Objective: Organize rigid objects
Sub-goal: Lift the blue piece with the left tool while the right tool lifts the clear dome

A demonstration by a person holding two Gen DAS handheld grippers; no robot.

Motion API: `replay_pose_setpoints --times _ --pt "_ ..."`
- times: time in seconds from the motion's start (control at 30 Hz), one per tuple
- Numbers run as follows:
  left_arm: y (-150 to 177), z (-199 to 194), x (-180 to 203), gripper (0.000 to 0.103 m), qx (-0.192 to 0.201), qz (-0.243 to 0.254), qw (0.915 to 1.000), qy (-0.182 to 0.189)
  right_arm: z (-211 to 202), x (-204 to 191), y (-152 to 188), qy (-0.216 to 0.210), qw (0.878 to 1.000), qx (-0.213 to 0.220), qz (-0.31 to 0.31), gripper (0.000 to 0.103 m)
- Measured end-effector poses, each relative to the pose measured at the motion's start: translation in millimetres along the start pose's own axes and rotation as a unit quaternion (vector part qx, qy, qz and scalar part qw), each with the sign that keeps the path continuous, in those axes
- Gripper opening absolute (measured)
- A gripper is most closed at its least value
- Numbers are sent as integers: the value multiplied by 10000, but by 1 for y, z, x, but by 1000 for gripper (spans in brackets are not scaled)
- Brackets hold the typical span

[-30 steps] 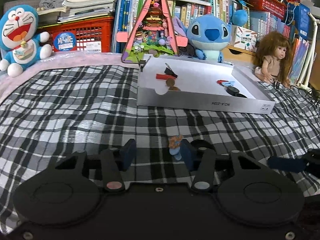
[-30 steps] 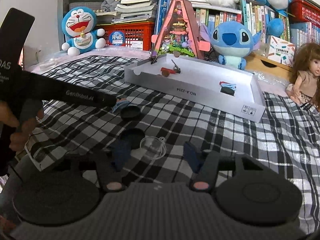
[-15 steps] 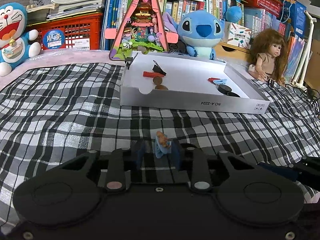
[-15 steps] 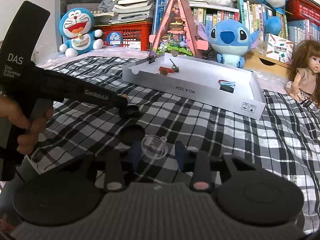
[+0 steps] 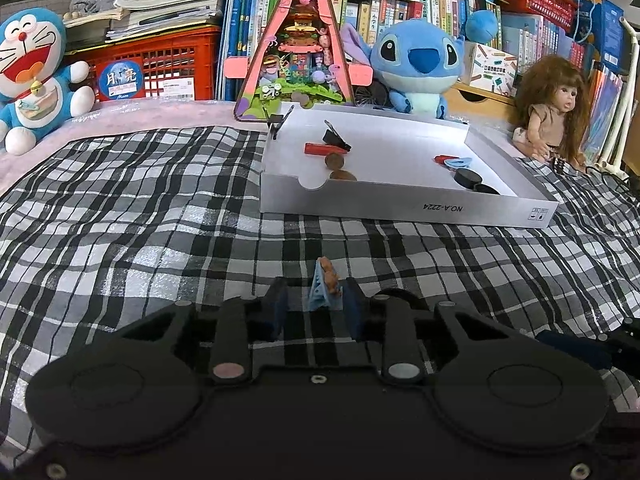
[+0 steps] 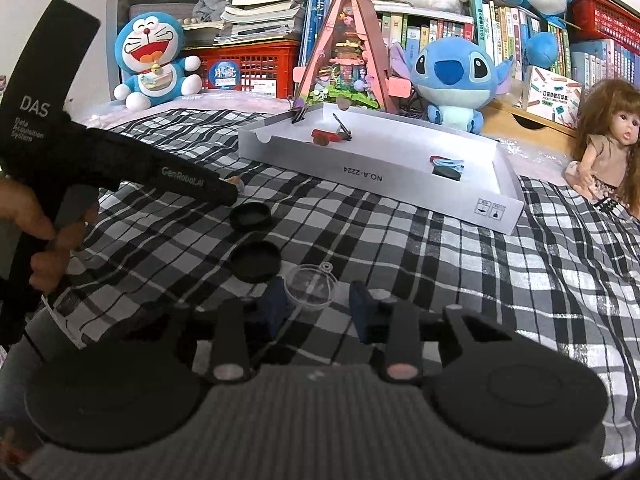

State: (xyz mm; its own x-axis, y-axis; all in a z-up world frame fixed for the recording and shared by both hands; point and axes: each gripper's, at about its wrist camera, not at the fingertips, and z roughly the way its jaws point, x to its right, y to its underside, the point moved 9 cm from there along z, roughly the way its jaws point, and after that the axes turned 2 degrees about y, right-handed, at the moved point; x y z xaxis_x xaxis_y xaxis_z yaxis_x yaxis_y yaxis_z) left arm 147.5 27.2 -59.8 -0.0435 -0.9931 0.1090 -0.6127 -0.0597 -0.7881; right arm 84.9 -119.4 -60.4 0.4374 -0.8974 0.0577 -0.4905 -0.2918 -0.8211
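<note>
In the left wrist view my left gripper (image 5: pixel 318 306) is closed around a small blue clip with a brown figure (image 5: pixel 325 286), just above the checked cloth. A white shallow box (image 5: pixel 408 204) lies ahead, holding clips, brown discs and black caps. In the right wrist view my right gripper (image 6: pixel 316 306) has narrowed around a clear plastic half-sphere (image 6: pixel 311 287) on the cloth, with a small gap still showing at each side. Two black round lids (image 6: pixel 256 260) lie to its left. The left gripper's body (image 6: pixel 120 164) reaches in from the left.
Checked cloth (image 5: pixel 120 220) covers the bed. Behind the box stand a pink triangular toy house (image 5: pixel 298 44), a Stitch plush (image 5: pixel 416 64), a Doraemon plush (image 5: pixel 32 76), a doll (image 5: pixel 556 108), a red crate and shelves of books.
The left gripper closed onto the blue clip and lifted slightly. The right gripper narrowed around the clear half-sphere and moved toward it.
</note>
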Motion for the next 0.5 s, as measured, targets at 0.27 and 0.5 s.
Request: replay_pose_setpoints --times 0.27,0.5 --pt "1 8 7 28 101 247 9996 -116 0 -1 1 1 10000 21 -31 41" --pt "0 1 4 28 180 241 9994 -196 -1 -2 1 8 10000 49 -59 40"
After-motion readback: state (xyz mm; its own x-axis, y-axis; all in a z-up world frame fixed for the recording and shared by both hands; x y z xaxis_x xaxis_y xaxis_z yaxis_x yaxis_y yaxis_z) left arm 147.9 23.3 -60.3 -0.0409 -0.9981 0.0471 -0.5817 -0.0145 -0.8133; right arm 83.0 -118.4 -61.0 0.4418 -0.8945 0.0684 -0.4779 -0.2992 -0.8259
